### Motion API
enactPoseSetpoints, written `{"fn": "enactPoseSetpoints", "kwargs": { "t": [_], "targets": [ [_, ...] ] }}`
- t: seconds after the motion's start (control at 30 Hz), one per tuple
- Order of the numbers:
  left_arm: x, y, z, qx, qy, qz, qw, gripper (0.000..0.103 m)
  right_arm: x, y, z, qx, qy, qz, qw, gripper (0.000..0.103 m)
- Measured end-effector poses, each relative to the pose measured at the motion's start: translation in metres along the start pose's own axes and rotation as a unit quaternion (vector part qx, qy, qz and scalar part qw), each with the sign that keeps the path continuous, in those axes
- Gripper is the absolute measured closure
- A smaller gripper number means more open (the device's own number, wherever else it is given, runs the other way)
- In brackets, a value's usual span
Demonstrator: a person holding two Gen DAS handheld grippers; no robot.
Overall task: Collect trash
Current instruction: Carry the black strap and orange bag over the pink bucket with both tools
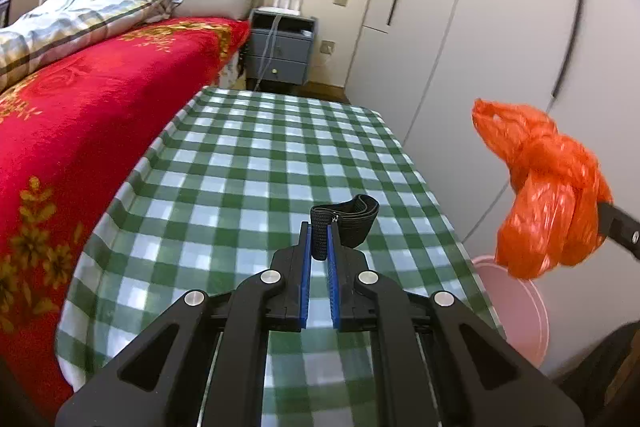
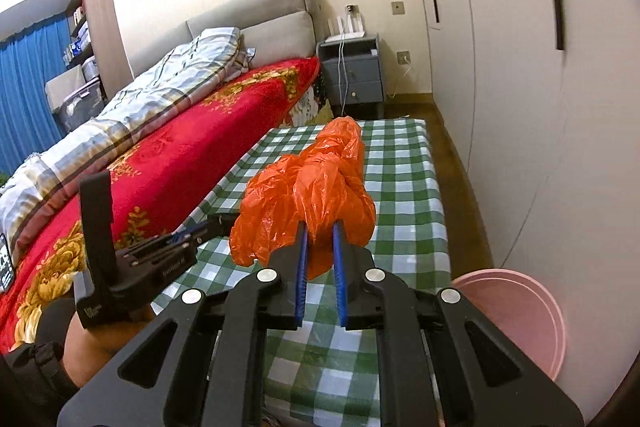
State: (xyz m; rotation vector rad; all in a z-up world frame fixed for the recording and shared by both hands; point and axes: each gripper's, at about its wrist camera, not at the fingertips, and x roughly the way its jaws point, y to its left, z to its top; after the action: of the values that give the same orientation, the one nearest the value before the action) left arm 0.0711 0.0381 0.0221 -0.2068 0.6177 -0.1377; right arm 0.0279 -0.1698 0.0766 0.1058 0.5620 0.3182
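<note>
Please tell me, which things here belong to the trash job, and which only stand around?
Job: orange bag in right gripper; black strap in left gripper; pink bin.

Around: checked table, bed, nightstand, wardrobe.

In the left wrist view the right gripper [image 1: 618,229] is cut off by the right edge; only one black finger shows, its tip buried in the orange bag [image 1: 548,187], which is smeared by motion blur. The bag also hides part of the pink bin [image 1: 520,323]. In the right wrist view the bag [image 2: 312,195] covers the right gripper's [image 2: 320,227] fingertips and most of the left gripper's [image 2: 188,235] fingers, so the band [image 1: 348,219] is out of sight there. The bin [image 2: 520,315] is partly behind the gripper body. Items on the nightstand [image 2: 352,67] are too small to identify.
</note>
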Motion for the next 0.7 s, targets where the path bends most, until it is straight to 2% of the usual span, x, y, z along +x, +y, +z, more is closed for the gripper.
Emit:
{"fn": "enactPoseSetpoints", "kwargs": {
  "t": [0.2,0.7],
  "targets": [
    [-0.004,-0.023,-0.018,0.025,0.004,-0.012,0.9996,0.095,-0.019,-0.01,-0.014,-0.007,-0.015,-0.037,0.999,0.091],
    [0.001,-0.055,-0.035,0.052,0.013,-0.037,0.9979,0.095,-0.029,-0.06,-0.031,0.04,-0.016,-0.131,0.99,0.091]
  ]
}}
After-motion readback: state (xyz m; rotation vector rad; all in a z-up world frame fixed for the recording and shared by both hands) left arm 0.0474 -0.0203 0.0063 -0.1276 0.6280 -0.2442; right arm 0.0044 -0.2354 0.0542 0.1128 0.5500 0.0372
